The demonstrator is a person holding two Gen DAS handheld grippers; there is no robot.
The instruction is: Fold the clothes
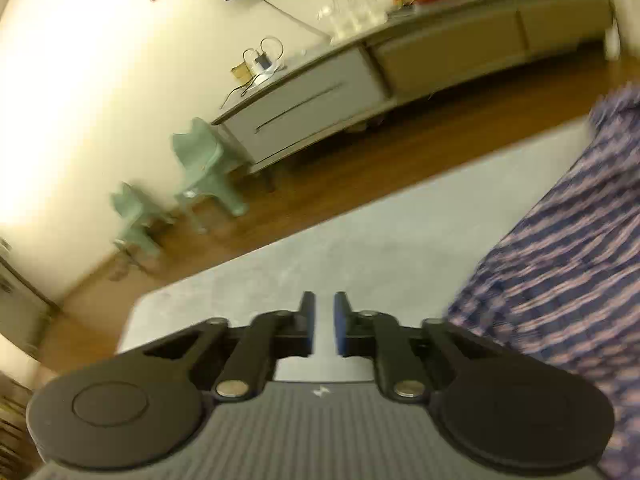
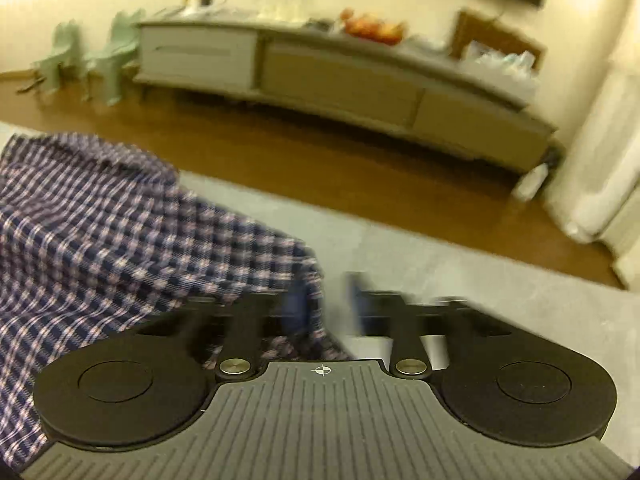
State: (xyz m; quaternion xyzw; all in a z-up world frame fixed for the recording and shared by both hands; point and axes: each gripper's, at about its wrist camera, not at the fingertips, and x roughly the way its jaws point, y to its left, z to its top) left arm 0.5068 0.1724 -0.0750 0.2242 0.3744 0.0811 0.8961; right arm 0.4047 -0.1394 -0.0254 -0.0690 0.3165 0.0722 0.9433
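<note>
1. Left wrist view: left gripper (image 1: 324,324) hangs over the grey table (image 1: 360,248), jaws narrowly parted, holding nothing.
2. Checked garment (image 1: 560,272) lies to its right.
3. Right gripper (image 2: 326,308), blurred, has its jaws apart with the garment's edge (image 2: 316,320) between them; a grip cannot be told.
4. Long sideboard (image 2: 340,76) stands beyond.

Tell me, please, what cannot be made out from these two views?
- Shirt: left view, cut off by the right edge, blurred; garment type unsure.
- Right gripper: right view, motion blur and cloth over the left finger; grip unclear.
- Items on the cabinet: both views, blurred and small.
- Left gripper: open, holding nothing; table beneath partly hidden.
</note>
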